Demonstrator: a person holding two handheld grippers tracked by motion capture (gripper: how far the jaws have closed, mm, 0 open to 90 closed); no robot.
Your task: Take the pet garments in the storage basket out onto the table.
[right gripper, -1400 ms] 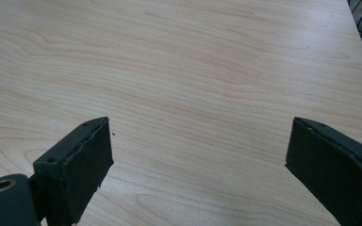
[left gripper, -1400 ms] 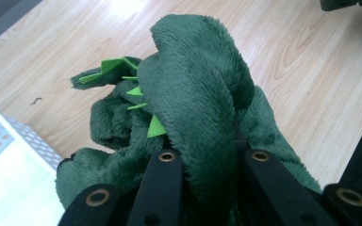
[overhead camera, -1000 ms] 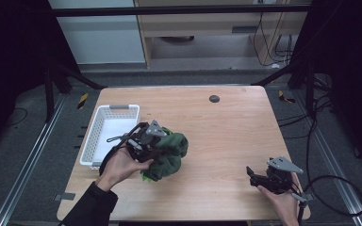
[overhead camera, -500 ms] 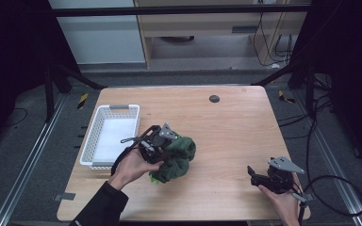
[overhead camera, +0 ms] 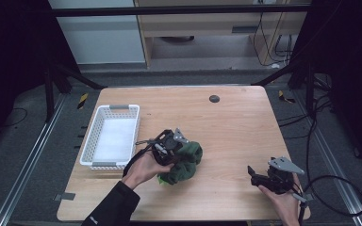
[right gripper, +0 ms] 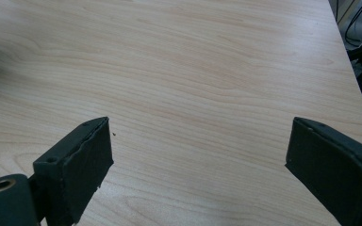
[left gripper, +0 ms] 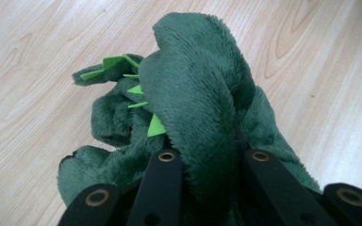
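Left gripper (overhead camera: 176, 149) clamped on dark green plush toy (overhead camera: 183, 161), thick fold of fur pinched between its jaws (bright green felt spikes poking out just beyond jaw tips). Toy bunched under and ahead of left gripper, lower part resting on wooden table (overhead camera: 231, 122). White basket (overhead camera: 111, 135) near, off to gripper's left side. Right gripper (overhead camera: 253, 175) well apart from toy, jaws spread wide, nothing between them, bare tabletop ahead.
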